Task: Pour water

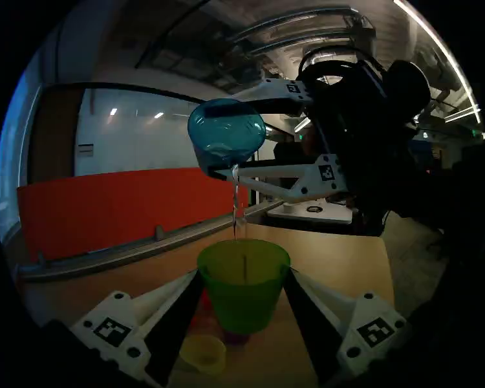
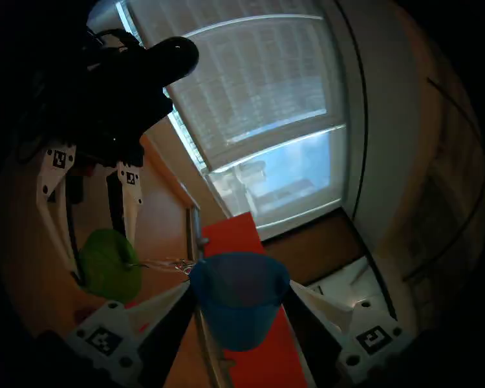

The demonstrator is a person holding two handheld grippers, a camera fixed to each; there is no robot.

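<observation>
- Left gripper view: left gripper (image 1: 242,288) is clamped on the green cup (image 1: 244,304), a finger on each side. Cup is upright, over the table (image 1: 333,252).
- Same view: right gripper (image 1: 227,136) is clamped on the blue cup (image 1: 226,123), tipped above the green one. A thin water stream (image 1: 235,207) falls from its lip into the green cup's mouth.
- Reads as mid-pour. To do it well: hold the tilt steady, keep the stream centred in the mouth and the green cup level. Add tilt slowly as the blue cup empties.
- Risk: the stream is thin and twisting, so a sideways drift likely wets the table.
- Left gripper view adds a small yellow cup (image 1: 204,352) below the green one and an orange panel (image 1: 113,207) behind.
- Right gripper view instead gives the blue cup's open mouth and a window (image 2: 268,129). Water level inside is too dark to tell.
</observation>
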